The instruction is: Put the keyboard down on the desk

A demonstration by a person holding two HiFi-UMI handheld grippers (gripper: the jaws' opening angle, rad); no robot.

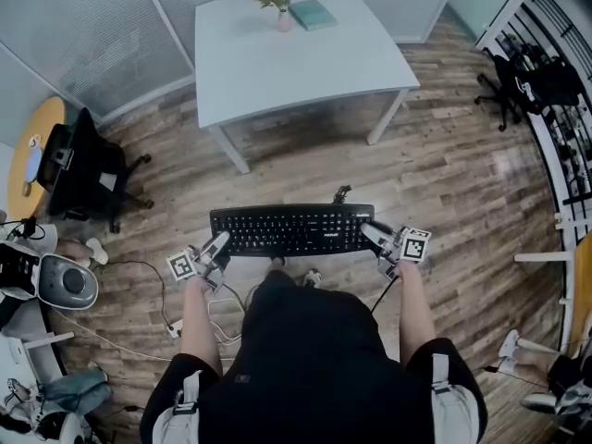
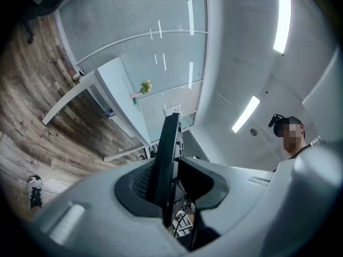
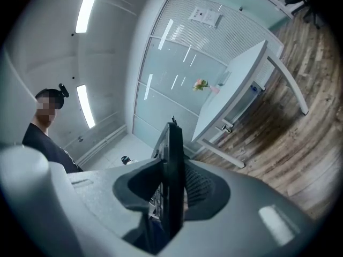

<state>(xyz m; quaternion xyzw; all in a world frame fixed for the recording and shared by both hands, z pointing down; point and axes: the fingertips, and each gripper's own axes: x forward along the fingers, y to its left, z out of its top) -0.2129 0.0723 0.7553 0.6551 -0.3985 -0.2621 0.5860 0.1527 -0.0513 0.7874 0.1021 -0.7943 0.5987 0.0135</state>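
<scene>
Person's holding the keyboard [image 1: 291, 229] up over the floor, left gripper [image 1: 218, 245] and right gripper [image 1: 376, 237] jaws each clamping an end. It's not reaching the worktop [image 1: 296, 67] yet, that's sitting well ahead.

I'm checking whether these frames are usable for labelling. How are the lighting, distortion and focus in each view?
Head view: even, soft light; the keyboard is sharp; fisheye bows the desk edges. Left gripper view: heavy barrel distortion, dark corners, ceiling lights blown out, the keyboard's edge in shadow. Right gripper view: same distortion and vignetting, with glare from the ceiling lights.
</scene>
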